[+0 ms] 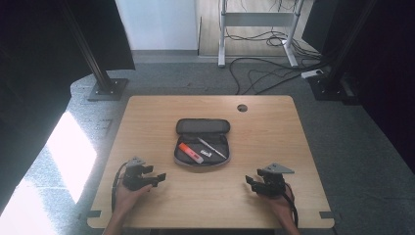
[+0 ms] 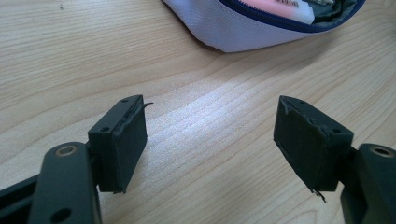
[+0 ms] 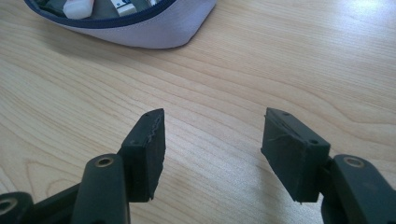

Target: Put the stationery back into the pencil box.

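An open grey pencil case (image 1: 202,142) lies in the middle of the wooden table (image 1: 147,112), its lid folded back. Inside it are an orange-red marker (image 1: 190,152), a silver pen (image 1: 212,147) and a small white item. My left gripper (image 1: 160,179) rests near the front left, open, with bare wood between its pads (image 2: 125,142). The case's pale wall (image 2: 243,32) lies ahead of it. My right gripper (image 1: 248,183) sits at the front right, open with nothing between its pads (image 3: 149,149). The case's edge (image 3: 154,28) is ahead, apart from it.
A round cable hole (image 1: 242,107) is in the table's far side. Beyond the table stand a black stand base (image 1: 105,88), desk legs (image 1: 222,44) and loose cables (image 1: 274,68) on grey carpet. Bright sunlight falls on the floor at left.
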### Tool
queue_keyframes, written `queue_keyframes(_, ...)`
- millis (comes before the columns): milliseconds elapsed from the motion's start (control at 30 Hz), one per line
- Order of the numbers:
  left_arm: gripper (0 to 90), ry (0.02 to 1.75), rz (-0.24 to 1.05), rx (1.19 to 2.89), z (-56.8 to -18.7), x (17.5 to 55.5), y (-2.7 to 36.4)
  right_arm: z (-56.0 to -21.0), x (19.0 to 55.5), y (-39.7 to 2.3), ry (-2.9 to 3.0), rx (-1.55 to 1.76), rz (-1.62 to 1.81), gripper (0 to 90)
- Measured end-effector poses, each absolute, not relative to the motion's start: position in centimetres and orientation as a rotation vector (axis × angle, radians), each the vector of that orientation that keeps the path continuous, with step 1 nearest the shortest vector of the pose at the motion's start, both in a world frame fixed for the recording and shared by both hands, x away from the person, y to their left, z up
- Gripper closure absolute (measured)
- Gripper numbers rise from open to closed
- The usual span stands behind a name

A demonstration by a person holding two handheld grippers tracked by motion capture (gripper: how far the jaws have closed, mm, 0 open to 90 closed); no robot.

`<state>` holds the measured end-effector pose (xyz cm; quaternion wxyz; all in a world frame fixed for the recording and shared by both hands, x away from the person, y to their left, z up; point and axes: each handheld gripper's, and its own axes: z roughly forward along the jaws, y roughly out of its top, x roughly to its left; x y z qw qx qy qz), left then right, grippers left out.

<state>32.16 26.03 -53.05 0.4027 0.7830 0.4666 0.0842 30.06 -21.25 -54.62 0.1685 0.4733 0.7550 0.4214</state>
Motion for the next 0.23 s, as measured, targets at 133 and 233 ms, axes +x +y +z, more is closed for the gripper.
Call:
queue_keyframes(133, 26.3, 1.181, 0.212, 1.978, -53.05, 32.17, 26.05, -54.66, 30.1, -21.3, 2.147, 1.354, 1.192, 37.6)
queue_keyframes(233, 26.3, 1.182, 0.212, 1.979, -53.08, 32.2, 26.04, -54.8, 30.2, -21.31, 2.151, 1.358, 1.163, 36.6)
